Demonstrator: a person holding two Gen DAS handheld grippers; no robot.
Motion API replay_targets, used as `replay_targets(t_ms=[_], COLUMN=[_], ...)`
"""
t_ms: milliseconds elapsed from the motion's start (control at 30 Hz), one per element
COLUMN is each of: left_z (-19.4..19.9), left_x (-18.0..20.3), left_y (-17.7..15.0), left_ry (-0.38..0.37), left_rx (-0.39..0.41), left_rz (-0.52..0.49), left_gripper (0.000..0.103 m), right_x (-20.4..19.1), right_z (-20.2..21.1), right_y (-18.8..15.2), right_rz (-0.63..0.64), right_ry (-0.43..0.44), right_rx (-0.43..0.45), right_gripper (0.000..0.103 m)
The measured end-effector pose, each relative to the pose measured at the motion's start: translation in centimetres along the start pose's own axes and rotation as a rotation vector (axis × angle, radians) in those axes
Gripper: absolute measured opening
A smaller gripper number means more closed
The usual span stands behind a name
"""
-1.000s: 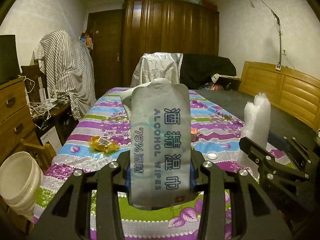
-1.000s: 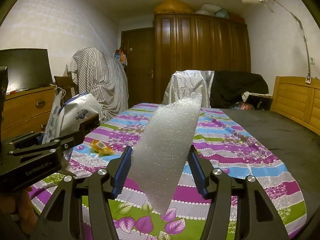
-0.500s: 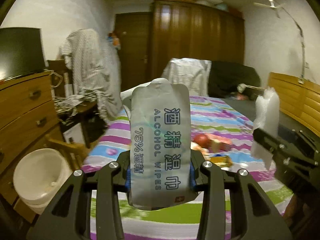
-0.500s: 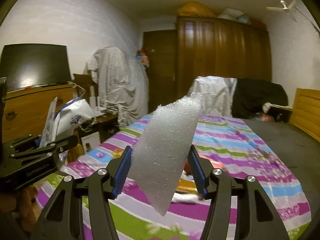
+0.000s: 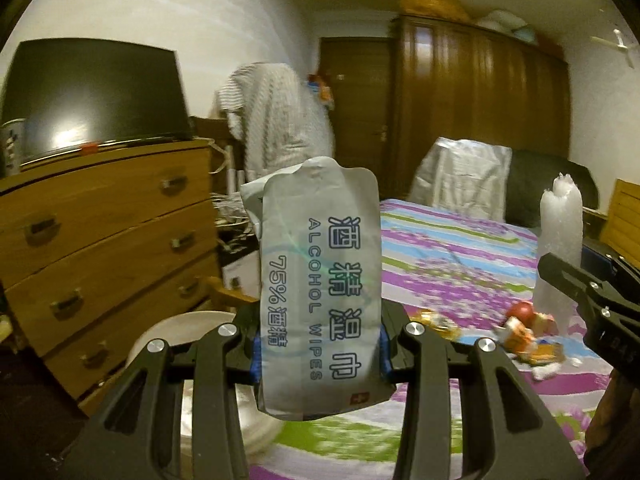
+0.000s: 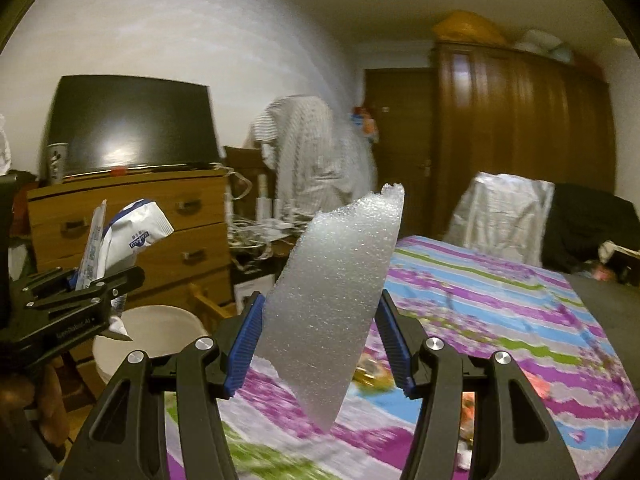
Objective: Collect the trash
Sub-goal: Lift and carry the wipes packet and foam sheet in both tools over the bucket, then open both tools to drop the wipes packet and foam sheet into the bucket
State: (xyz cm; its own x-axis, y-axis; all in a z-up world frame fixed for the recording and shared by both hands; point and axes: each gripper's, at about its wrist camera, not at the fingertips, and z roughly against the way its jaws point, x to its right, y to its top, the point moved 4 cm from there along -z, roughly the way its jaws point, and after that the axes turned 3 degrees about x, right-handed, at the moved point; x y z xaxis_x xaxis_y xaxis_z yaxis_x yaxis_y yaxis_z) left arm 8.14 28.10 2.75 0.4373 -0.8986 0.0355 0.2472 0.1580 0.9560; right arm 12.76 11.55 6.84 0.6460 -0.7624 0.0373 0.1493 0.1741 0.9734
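Observation:
My left gripper (image 5: 318, 344) is shut on a grey alcohol wipes packet (image 5: 318, 280) that stands upright between its blue pads. My right gripper (image 6: 320, 354) is shut on a white foam sheet (image 6: 336, 284), also upright and slightly tilted. Each gripper shows in the other's view: the wipes packet (image 6: 128, 232) at the left, the foam sheet (image 5: 560, 240) at the right. A white bucket (image 5: 192, 360) stands on the floor below and left of the left gripper, beside the bed; it appears as the bucket (image 6: 148, 332) in the right wrist view. More wrappers (image 5: 524, 336) lie on the striped bedcover (image 5: 460, 248).
A wooden dresser (image 5: 100, 240) with a dark monitor (image 5: 96, 100) stands at the left, close to the bucket. A wooden chair part (image 6: 208, 300) sits between bucket and bed. A draped chair, wardrobe (image 5: 480, 120) and door lie beyond. A hand (image 6: 36, 396) holds the left gripper.
Both grippers swung left from over the bed toward the dresser, still holding the packet and the foam. The white bucket has come nearer the middle below the left gripper.

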Motion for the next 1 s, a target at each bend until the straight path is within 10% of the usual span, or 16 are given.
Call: replay_targets(t_ms=[500, 1000], left_z=[-3.5, -10.6], left_x=[-12.5, -18.0], left_y=[-1.8, -7.0], left_ry=[0.161, 0.183], left_rx=[-0.17, -0.437], left_rz=[0.1, 0.177], left_gripper=[0.039, 0.039], right_x=[-16.0, -24.6], right_z=[-16.7, -30.8], right_y=[3.5, -3.6], right_rz=[0.047, 0.039], right_ry=[0.336, 0.531], right_rx=[-0.249, -0.699], right_gripper=[0.058, 0.058])
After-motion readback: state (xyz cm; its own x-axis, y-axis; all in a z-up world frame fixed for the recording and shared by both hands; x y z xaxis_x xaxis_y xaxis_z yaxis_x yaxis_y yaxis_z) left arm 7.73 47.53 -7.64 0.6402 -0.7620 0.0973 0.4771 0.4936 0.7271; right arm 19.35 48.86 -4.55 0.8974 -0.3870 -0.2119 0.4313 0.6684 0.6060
